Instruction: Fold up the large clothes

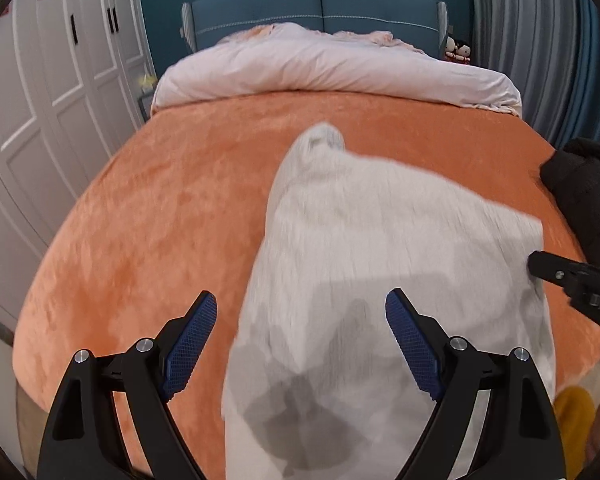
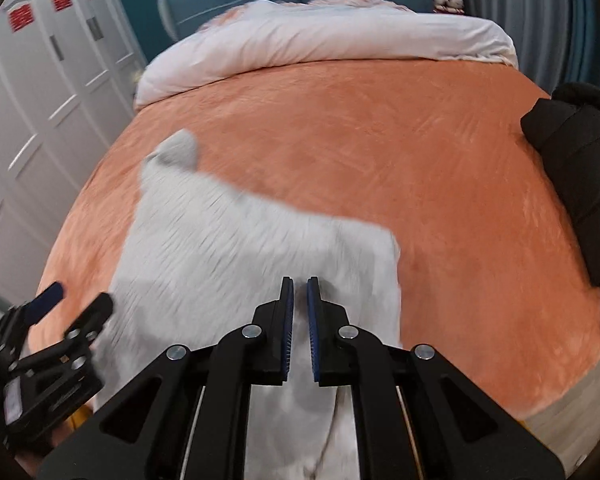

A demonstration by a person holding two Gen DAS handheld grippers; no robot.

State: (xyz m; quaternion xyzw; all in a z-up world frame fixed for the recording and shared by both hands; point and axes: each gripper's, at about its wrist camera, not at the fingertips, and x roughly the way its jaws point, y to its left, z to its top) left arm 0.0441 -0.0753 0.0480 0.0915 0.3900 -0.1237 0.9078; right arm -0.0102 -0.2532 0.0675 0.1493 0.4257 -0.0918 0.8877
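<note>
We're pinching the floppy white garment [image 2: 235, 240] in the right gripper [image 2: 300, 280] (left gripper [image 1: 300, 312] gaping empty), eyeing the 12 o'clock corner.

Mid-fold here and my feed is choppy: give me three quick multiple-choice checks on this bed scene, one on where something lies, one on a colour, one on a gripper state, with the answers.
1. Where does the black jacket lie on the bed?
A. At its right edge
B. On the pillow end
C. Under the white garment

2. What colour is the blanket under the white garment?
A. Teal
B. Orange
C. Grey

3. How does the left gripper stand?
A. Shut on the jacket
B. Shut with nothing in it
C. Open, above the white garment

Answers: 1 A, the jacket sits at the right side in both views. 2 B, orange plush spreads around the garment. 3 C, its blue pads stand wide apart.
</note>
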